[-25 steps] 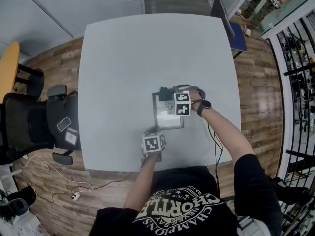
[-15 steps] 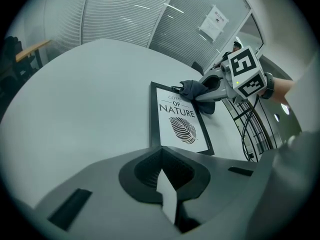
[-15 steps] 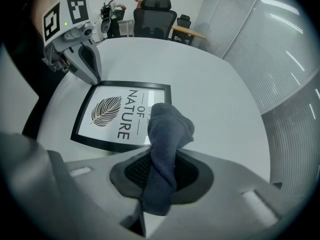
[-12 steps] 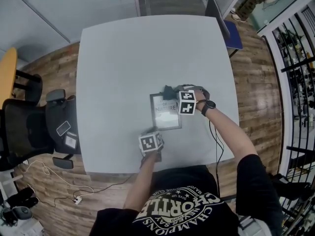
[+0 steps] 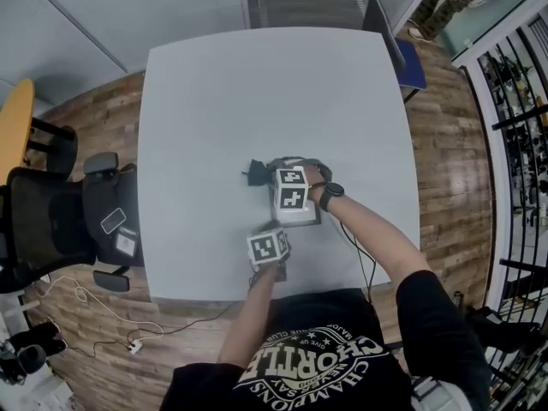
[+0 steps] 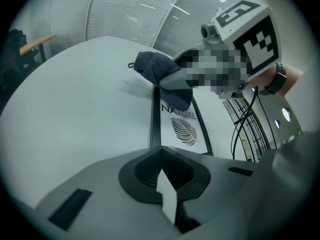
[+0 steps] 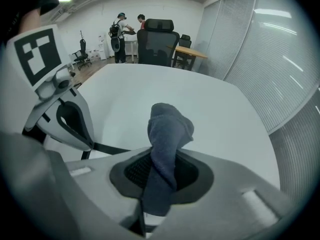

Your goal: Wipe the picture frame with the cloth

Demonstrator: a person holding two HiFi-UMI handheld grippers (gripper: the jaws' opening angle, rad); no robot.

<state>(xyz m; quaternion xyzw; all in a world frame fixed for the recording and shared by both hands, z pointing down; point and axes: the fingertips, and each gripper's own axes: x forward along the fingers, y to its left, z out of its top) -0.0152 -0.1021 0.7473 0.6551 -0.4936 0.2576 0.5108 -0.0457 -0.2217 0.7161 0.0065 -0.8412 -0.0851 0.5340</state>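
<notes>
A dark-framed picture frame [image 6: 179, 126] with a leaf print and the word NATURE lies flat on the grey table [image 5: 214, 92]. In the head view the frame [image 5: 301, 219] is mostly hidden under my right gripper. My right gripper [image 5: 267, 176] is shut on a dark blue cloth [image 5: 255, 172], which hangs past the frame's far left corner onto the table. The cloth [image 7: 167, 131] bulges up out of the jaws. My left gripper [image 5: 272, 234] is shut on the frame's near edge, with a pale sliver between its jaws [image 6: 162, 171].
An open laptop [image 5: 387, 32] stands at the table's far right corner. A black office chair [image 5: 51, 221] and a yellow table [image 5: 13, 118] are on the left, with cables [image 5: 94, 315] on the wood floor. Two people [image 7: 122, 29] stand far off.
My right gripper has swept the cloth leftward along the frame's far edge, from its right side to past its left corner. The left gripper has stayed at the near edge.
</notes>
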